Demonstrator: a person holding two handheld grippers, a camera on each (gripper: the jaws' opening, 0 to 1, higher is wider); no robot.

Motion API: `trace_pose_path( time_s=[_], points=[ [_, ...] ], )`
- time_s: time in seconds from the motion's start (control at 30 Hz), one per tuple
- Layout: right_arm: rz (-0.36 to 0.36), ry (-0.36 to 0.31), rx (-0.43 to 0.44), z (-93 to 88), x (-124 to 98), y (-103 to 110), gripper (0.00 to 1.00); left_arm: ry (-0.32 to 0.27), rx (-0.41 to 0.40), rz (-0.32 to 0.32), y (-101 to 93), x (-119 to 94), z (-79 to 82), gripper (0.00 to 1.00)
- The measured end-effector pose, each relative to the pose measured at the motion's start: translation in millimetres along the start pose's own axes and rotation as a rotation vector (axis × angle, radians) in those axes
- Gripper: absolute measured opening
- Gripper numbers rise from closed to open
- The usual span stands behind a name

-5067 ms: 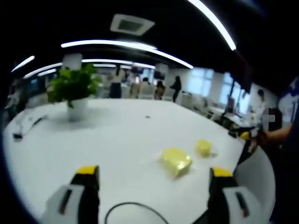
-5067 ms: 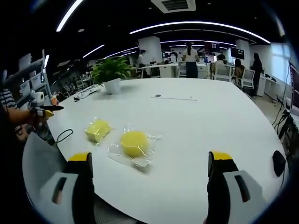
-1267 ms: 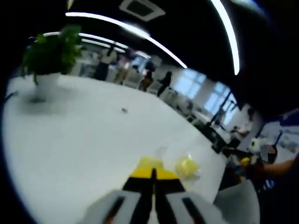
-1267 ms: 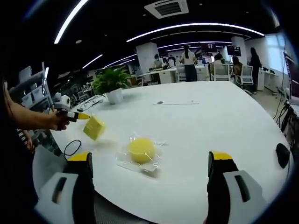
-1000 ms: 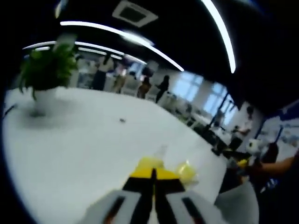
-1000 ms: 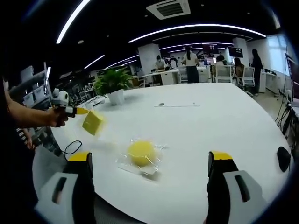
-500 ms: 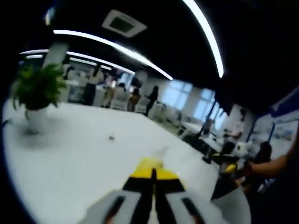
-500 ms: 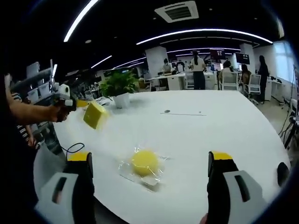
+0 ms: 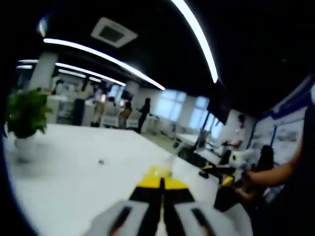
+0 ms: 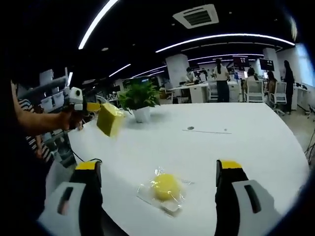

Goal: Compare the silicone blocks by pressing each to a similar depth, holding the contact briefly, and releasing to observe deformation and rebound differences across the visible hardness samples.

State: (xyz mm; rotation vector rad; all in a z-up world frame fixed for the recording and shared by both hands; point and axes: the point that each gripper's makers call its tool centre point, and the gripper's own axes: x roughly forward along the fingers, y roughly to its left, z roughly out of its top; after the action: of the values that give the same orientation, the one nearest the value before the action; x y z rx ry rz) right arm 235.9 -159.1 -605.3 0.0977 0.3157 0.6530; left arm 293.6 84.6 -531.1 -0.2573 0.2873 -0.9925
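My left gripper [image 9: 161, 183] is shut, and a sliver of the yellow square silicone block [image 9: 157, 171] shows just past its yellow tips. In the right gripper view the left gripper [image 10: 92, 106] comes in from the left in a person's hand. It holds that square block [image 10: 110, 119] in the air above the white table [image 10: 236, 147]. A round yellow block [image 10: 166, 187] in a clear bag lies on the table. My right gripper [image 10: 157, 165] stands open above it, apart from it. The right gripper [image 9: 226, 181] also shows at the right of the left gripper view.
A potted green plant [image 10: 140, 98] stands on the far part of the table, also seen as the plant [image 9: 23, 114] at the left. A small dark object [image 10: 190, 128] lies mid-table. A black cable [image 10: 93, 160] runs near the table's edge. People and desks fill the background.
The left gripper has lifted the square block higher and further from the table. The right view has shifted, so the round bagged block now sits lower in it; it has not moved.
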Motion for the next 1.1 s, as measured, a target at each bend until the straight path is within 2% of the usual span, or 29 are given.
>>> trace_pose_path(
  time_s=[0.4, 0.57, 0.67, 0.77, 0.9, 1.1],
  points=[
    [0.141, -0.045, -0.054, 39.1, 23, 22, 0.96, -0.074, -0.014, -0.075, -17.1, -1, 34.7, 0.0],
    [0.201, -0.082, -0.04, 52.7, 33, 35, 0.92, -0.093, -0.016, -0.128, -33.5, 2, 45.5, 0.0],
    [0.259, -0.094, -0.035, 61.9, 39, 49, 0.91, -0.092, -0.016, -0.171, -45.4, 4, 48.5, 0.0],
    [0.345, -0.108, -0.017, 72.3, 41, 67, 0.85, -0.099, -0.028, -0.219, -56.9, 5, 51.3, 0.0],
    [0.406, -0.135, -0.008, 87.0, 49, 83, 0.82, -0.125, -0.051, -0.264, -66.9, 6, 58.3, 0.0],
    [0.48, -0.143, -0.018, 98.7, 62, 102, 0.74, -0.152, -0.054, -0.31, -80.9, 7, 71.9, 0.0]
  ],
)
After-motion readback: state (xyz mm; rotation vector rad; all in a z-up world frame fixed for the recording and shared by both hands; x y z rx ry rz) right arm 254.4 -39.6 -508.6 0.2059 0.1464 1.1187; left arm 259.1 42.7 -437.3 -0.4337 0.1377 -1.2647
